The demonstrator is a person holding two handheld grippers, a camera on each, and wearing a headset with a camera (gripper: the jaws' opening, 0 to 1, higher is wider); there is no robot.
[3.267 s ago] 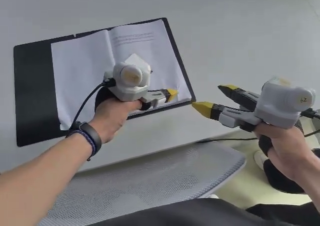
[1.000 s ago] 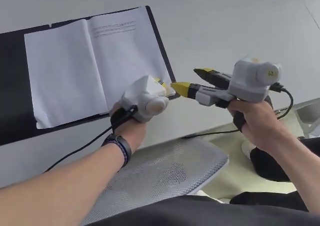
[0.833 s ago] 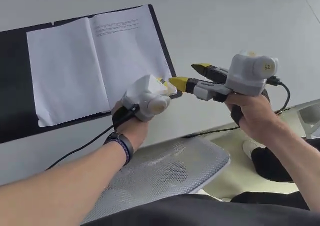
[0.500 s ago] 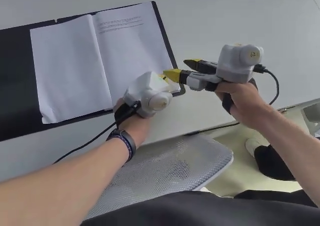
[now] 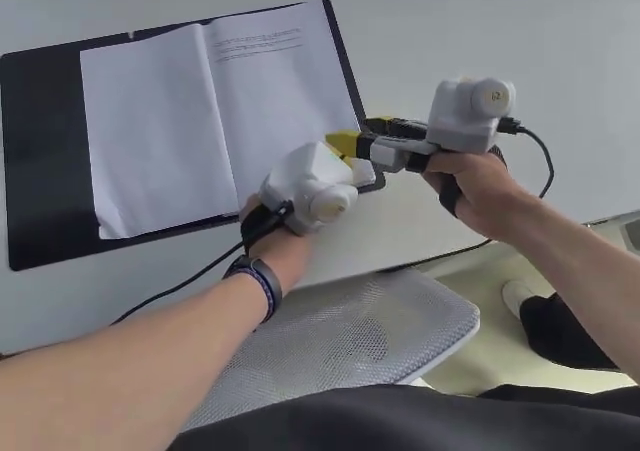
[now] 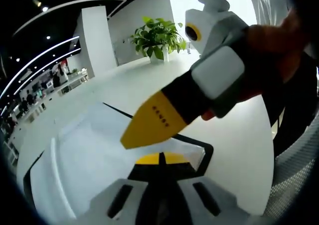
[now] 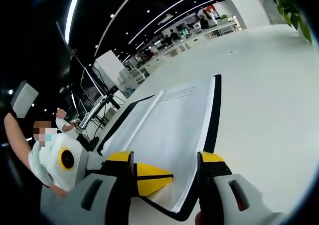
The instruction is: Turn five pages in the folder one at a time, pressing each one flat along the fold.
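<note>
Right gripper view: right claw (image 7: 165,160) jaws apart, straddling corner of right page (image 7: 169,125) in open folder (image 7: 214,110), flat on table (image 7: 259,85). Left claw (image 7: 149,177) tip between them, jaws together.

Left gripper view: left claw closed at same corner; whether sheet is pinched, cannot tell. Right claw crosses just above.

Head view: both claws at folder's lower right corner. Likely step: separating one sheet. Next: close on single sheet, carry over fold, press flat.

Bright, even light washes the pages (image 5: 215,111) pale (shadows stay soft); both gripper views warp at their edges.
</note>
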